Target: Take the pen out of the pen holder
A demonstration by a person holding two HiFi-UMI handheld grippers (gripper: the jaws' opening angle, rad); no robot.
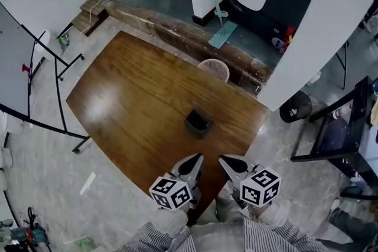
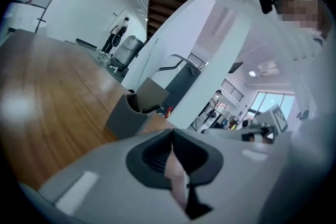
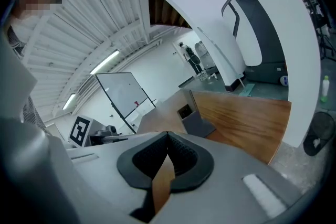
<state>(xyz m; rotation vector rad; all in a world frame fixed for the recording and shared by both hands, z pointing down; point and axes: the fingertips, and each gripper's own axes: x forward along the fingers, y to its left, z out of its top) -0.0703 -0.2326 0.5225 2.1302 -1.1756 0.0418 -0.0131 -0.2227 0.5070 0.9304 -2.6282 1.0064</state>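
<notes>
A dark grey square pen holder (image 1: 198,122) stands on the brown wooden table (image 1: 130,103), toward its right side. Its inside is dark, and I cannot make out a pen in it. My left gripper (image 1: 198,157) and right gripper (image 1: 223,159) hover side by side over the table's near edge, short of the holder, both shut and empty. In the left gripper view the jaws meet at the left gripper (image 2: 172,131), with the pen holder (image 2: 131,113) ahead to the left. From the right gripper view, the right gripper (image 3: 168,135) is also closed, and the pen holder (image 3: 191,118) stands ahead.
A pale mesh basket (image 1: 213,69) sits at the table's far edge. A whiteboard on a black stand (image 1: 35,68) is left of the table. A black round bin (image 1: 295,106) and a black cart (image 1: 348,127) stand to the right. Striped sleeves (image 1: 177,239) show below.
</notes>
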